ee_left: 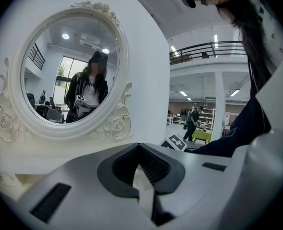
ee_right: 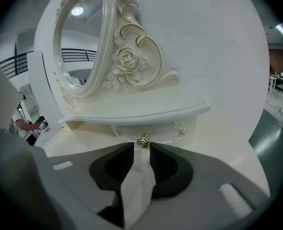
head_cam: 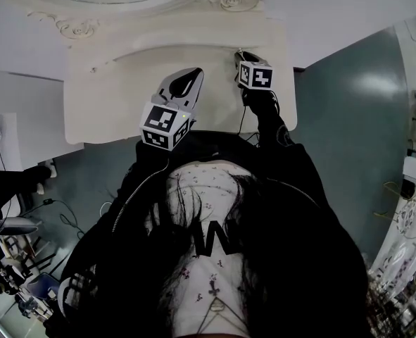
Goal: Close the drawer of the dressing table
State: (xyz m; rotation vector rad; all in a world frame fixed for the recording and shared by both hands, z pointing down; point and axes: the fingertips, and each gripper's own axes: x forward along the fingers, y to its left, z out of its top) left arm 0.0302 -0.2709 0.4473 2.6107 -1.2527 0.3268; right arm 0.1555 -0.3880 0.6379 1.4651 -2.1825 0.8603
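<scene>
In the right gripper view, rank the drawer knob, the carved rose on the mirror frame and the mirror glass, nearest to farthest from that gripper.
1. Drawer knob: just ahead of the open jaws' tips.
2. Carved rose: higher up, near the view's centre.
3. Mirror glass: upper left, set back beyond the rose.

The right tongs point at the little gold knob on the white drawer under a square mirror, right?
No. The white-framed mirror is oval, not square; the right gripper view shows it. The right tongs do point at the small gold rose-shaped knob on the white drawer beneath it.
</scene>
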